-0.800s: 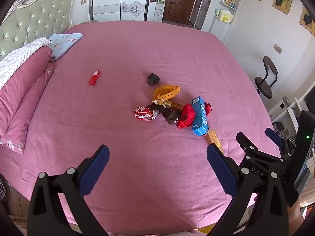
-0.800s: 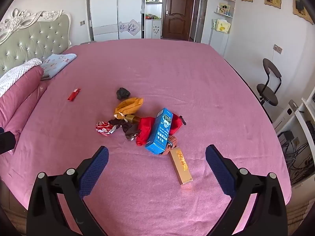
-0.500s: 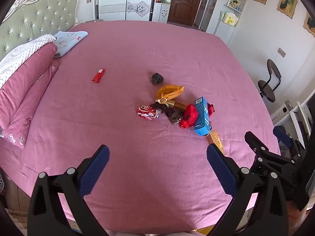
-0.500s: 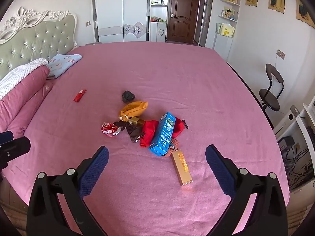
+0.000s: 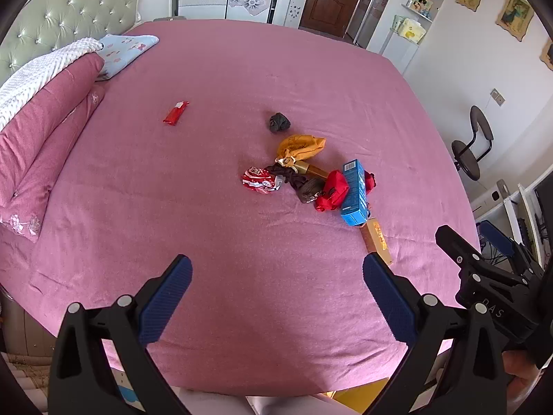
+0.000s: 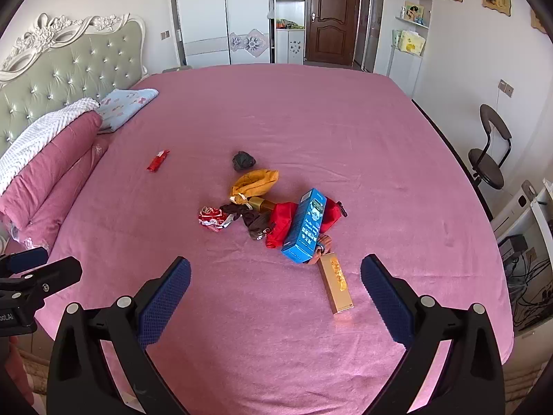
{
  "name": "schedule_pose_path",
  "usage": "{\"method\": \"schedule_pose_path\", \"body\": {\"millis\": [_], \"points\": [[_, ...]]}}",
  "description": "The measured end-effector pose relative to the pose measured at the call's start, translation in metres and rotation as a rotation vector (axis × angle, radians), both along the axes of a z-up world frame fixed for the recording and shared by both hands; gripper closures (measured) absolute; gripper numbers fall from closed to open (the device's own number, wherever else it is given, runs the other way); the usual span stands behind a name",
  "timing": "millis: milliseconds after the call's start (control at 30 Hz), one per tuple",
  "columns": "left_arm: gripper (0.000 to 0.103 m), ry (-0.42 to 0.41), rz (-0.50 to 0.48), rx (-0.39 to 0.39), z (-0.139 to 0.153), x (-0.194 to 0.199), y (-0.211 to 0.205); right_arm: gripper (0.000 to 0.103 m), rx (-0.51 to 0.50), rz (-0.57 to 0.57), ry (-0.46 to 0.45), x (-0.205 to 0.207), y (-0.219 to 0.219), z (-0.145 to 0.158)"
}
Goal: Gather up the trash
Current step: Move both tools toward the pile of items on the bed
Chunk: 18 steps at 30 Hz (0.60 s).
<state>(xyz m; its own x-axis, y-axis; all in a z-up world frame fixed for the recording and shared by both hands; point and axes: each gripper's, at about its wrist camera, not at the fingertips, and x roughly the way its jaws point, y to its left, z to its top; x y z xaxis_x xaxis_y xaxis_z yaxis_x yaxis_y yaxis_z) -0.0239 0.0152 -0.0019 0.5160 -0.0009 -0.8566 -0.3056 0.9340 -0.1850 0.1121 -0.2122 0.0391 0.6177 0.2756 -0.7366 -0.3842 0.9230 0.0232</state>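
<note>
Trash lies in a heap on the pink bed point(image 5: 207, 242) point(image 6: 380, 159): a blue carton point(image 5: 354, 192) point(image 6: 305, 225), a gold box point(image 5: 376, 240) point(image 6: 336, 284), red cloth point(image 5: 331, 190) point(image 6: 283, 223), a yellow pouch point(image 5: 301, 147) point(image 6: 255, 181), a crumpled red-white wrapper point(image 5: 258, 180) point(image 6: 211, 217) and a dark wad point(image 5: 279, 121) point(image 6: 243, 160). A red snack wrapper point(image 5: 175, 112) point(image 6: 157, 160) lies apart to the left. My left gripper point(image 5: 276, 290) and right gripper point(image 6: 274, 288) both stand open and empty above the bed's near edge, short of the heap.
Pink pillows point(image 5: 38, 145) and a blue patterned pillow point(image 5: 124, 50) lie by the padded headboard point(image 6: 69, 76) at left. A black chair point(image 6: 489, 154) and white shelves stand right of the bed. A dark door point(image 6: 332, 15) is at the back.
Both views have pulled back and tilted up a little, so the heap sits farther from the fingers. The right gripper has dropped lower in the left wrist view. Nothing on the bed moved.
</note>
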Motion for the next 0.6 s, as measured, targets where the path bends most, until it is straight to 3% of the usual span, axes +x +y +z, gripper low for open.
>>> {"method": "schedule_pose_path", "body": {"millis": [600], "points": [[0.004,-0.011,-0.054,0.019,0.009,0.019,0.055,0.008,0.022,-0.032,0.034,0.003,0.051,-0.001]]}}
